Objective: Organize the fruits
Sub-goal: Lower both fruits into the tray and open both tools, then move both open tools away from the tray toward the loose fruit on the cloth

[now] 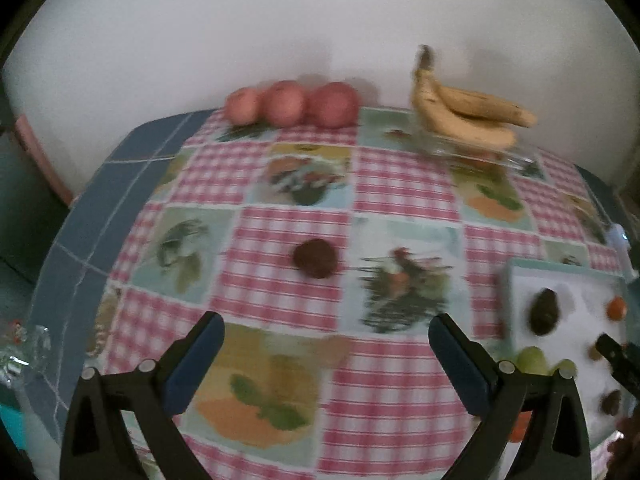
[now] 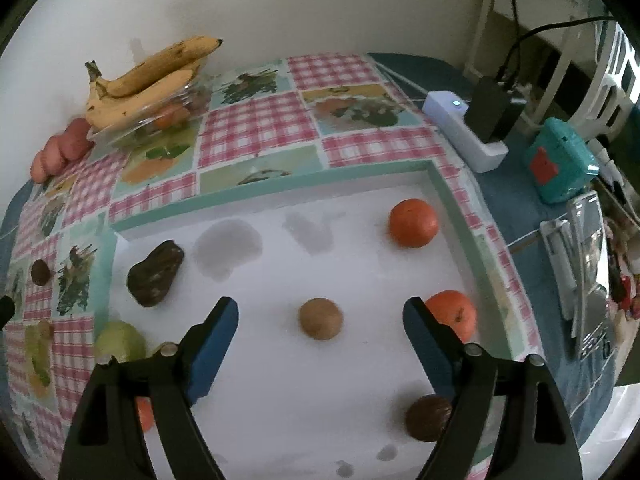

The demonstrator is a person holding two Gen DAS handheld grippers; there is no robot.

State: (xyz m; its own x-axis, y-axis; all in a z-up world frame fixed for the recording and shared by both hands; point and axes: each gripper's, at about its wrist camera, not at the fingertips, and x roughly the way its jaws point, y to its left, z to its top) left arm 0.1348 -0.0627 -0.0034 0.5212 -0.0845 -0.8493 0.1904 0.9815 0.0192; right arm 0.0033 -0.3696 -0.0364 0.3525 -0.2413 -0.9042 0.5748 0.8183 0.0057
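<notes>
1. Tray (image 2: pixel 452 200) with a teal rim and white floor sits on the table (image 1: pixel 400 184), at the right side of the checked cloth. It already holds several fruits: two oranges, one at the far right (image 2: pixel 413 223) and one against the right rim (image 2: pixel 454 314); a tan round fruit (image 2: pixel 321 318) in the middle; a dark brown round fruit (image 2: pixel 427 418) near the front; a dark lumpy fruit, perhaps an avocado (image 2: pixel 156 279), at the left.
2. Green fruit (image 2: pixel 120 340) lies at the tray's left front corner; whether it is inside or on the rim, I cannot tell. A further orange shape shows behind the right gripper's left finger, partly hidden.
3. Fruits not in the tray: one small dark round fruit (image 1: pixel 316 258) alone on the cloth; three red apples (image 1: pixel 290 104) in a row by the wall; bananas (image 1: pixel 466 114) resting on a clear glass dish (image 1: pixel 476 154).
4. Left gripper (image 1: pixel 326 354): jaws wide, nothing between them, hanging over the cloth with the lone dark fruit ahead.
5. Right gripper (image 2: pixel 320 342): jaws wide, empty, above the tray; the tan fruit lies on the tray floor between the fingers, apparently untouched.
6. Judgement: sorting is partly done, perhaps past halfway for the small fruits. The lone dark fruit looks like the likely next pick for the left gripper; whether the apples and bananas are meant to move is unclear.
</notes>
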